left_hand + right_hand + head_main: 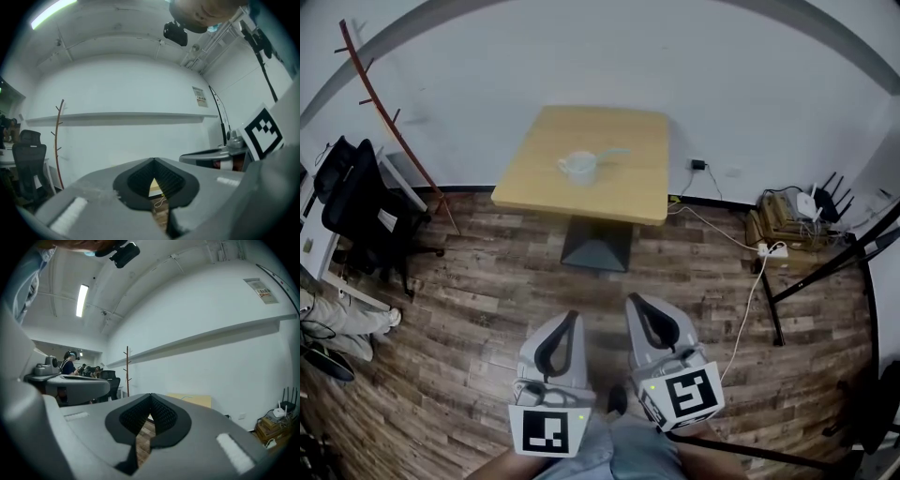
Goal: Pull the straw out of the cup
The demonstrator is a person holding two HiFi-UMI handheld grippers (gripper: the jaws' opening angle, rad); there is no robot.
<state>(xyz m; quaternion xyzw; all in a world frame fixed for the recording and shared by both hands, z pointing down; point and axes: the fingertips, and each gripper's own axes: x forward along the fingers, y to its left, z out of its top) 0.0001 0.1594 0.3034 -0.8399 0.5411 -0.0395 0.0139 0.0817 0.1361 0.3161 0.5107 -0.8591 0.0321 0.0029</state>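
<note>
On the far table [534, 178]: cup [577, 167] w/ straw [614, 153] in it, leaning right. Near, left gripper [571, 319] & right gripper [636, 302]: jaws closed, nothing held.

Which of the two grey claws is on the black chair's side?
The left gripper: it shares the chair's side; the right gripper sits opposite.

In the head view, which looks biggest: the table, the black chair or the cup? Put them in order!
Largest to smallest:
1. table
2. black chair
3. cup
The cup is far smaller than both.
</note>
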